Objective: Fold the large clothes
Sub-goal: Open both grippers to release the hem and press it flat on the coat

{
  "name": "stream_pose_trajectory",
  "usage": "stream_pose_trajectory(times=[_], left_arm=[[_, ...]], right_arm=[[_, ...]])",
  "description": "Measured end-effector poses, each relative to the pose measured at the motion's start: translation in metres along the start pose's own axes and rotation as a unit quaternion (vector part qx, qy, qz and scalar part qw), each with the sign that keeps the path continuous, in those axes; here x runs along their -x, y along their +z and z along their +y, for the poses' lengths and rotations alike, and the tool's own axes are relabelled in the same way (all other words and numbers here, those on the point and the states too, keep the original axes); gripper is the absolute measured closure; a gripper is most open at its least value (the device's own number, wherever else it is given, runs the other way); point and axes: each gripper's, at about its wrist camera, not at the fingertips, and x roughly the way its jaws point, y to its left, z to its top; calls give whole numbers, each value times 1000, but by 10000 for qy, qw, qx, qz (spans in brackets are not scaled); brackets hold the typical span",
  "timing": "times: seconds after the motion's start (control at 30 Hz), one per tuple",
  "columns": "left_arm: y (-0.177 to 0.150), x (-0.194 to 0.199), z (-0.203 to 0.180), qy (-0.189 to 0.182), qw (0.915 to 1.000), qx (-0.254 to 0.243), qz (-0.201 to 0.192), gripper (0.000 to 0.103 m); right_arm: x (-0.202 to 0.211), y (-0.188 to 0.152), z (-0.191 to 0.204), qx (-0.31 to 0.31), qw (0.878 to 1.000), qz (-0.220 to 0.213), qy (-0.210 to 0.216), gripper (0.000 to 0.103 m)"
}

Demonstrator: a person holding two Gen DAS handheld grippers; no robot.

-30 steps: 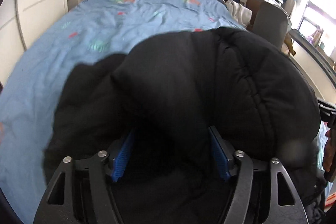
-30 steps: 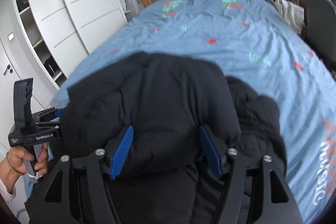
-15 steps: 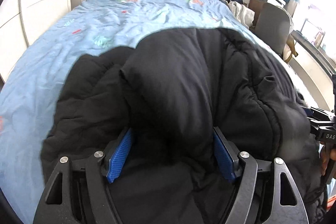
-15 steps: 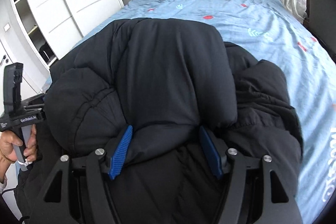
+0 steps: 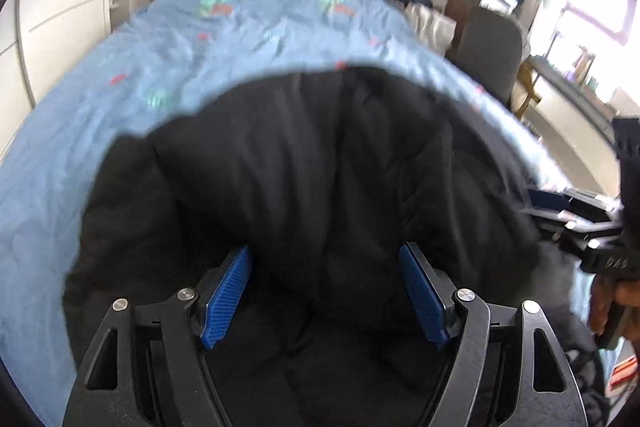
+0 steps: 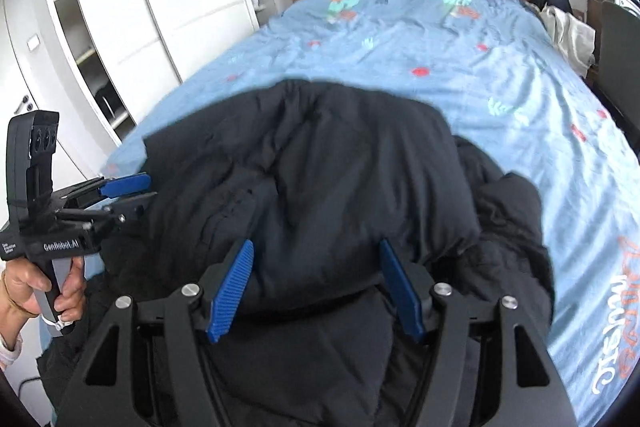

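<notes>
- Left gripper (image 5: 325, 291): the blue pads (image 5: 226, 293) stand wide apart with a thick fold of the black padded jacket (image 5: 320, 163) bulging between them. No pinch is confirmed; the pads sit beside the fabric, not pressed into it. Risk: if the fold is only resting in the gap, it may slide out when moved, and the fold line would be lost.
- Black padded jacket, as seen from the right wrist (image 6: 340, 187): it lies bunched on the near end of the bed (image 6: 460, 47), on the blue printed cover, with its nearest part hanging toward the viewer. Risk: the filling is bulky and likely springy, so a turned-over layer may reopen once released. The shell looks smooth, so stacked layers may slip over one another.
- Jacket edge at the bed's near side: part of the garment appears to hang past the mattress. Risk: its weight may drag the whole piece off the bed.
- Right gripper (image 6: 316, 283): the jaws are likewise spread, with the pads (image 6: 232, 291) on either side of a rounded roll of jacket. No firm clamp is evident. Risk: uneven pull between the two tools would skew the fold.
- Motion blur in the left wrist view suggests fast travel; a quick move increases the chance of slippage.
</notes>
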Motion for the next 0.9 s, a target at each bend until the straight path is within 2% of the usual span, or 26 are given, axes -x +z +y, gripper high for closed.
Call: stream_pose_trajectory(times=[0.07,0.17,0.37,0.63,0.9], left_arm=[[-8,-10,6,16,9999,69,93,28],[-10,-5,6,22,9999,141,46,28],[-15,42,-9,373,9990,-137,-198,28],[-41,123,-27,780,9956,-215,-464,28],[-99,205,-40,1241,9896,-336,-640,27]], right_arm=[[-11,-7,-9,-159,9998,119,18,39],[-14,-15,-17,-323,9993,137,103,37],[15,-15,-8,-290,9995,112,-99,37],[105,-44,18,-369,9989,-131,-243,37],[190,-98,38,-522,9976,-234,-381,37]])
